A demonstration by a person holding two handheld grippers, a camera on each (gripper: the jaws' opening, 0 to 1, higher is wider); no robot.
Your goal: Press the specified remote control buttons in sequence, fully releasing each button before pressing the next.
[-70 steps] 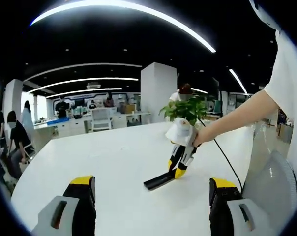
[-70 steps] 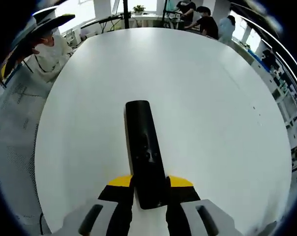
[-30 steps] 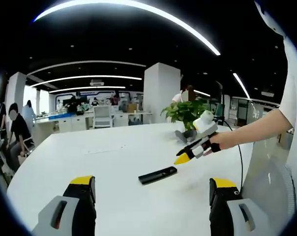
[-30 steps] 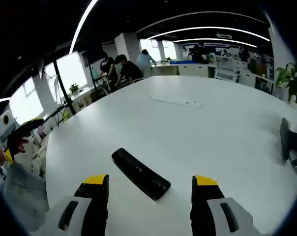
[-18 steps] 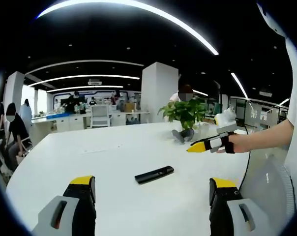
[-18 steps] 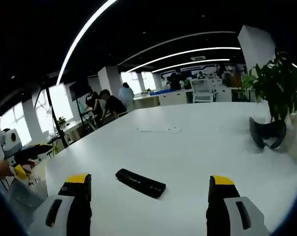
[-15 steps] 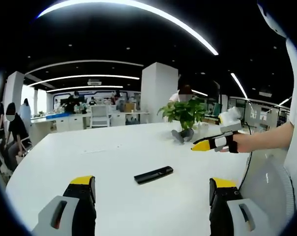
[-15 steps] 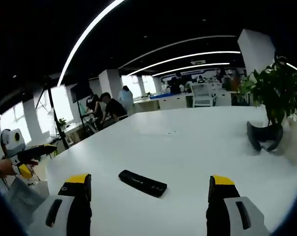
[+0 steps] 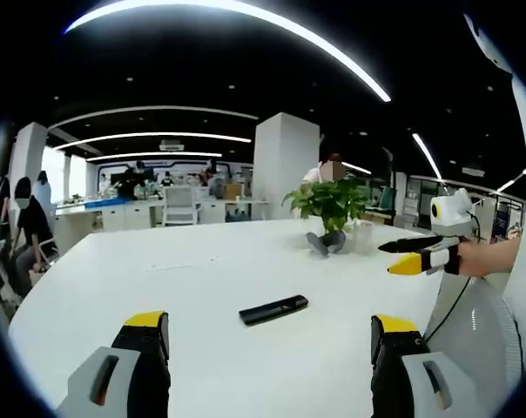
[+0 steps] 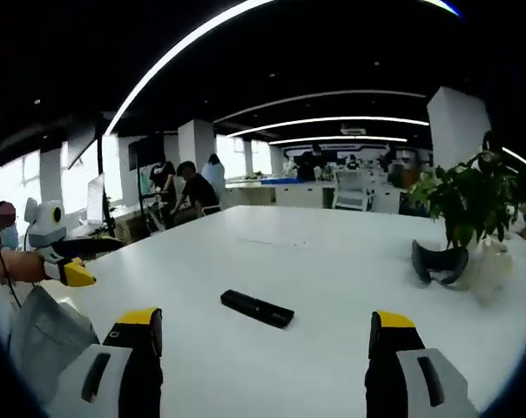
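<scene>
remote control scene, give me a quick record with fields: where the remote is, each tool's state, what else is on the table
remote: black remote control lying flat on the white table, touching neither tool
left tool: left tool open, empty, short of the remote
right tool: right tool open, empty, held off the remote
other items: potted plant and a dark curved object at its base, at the far side of the table

Yellow-tipped black gripper [image 9: 263, 348] jaws

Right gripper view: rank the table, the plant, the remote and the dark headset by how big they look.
1. table
2. plant
3. remote and headset: about alike; the remote lies nearer the camera, so no ranking.
</scene>
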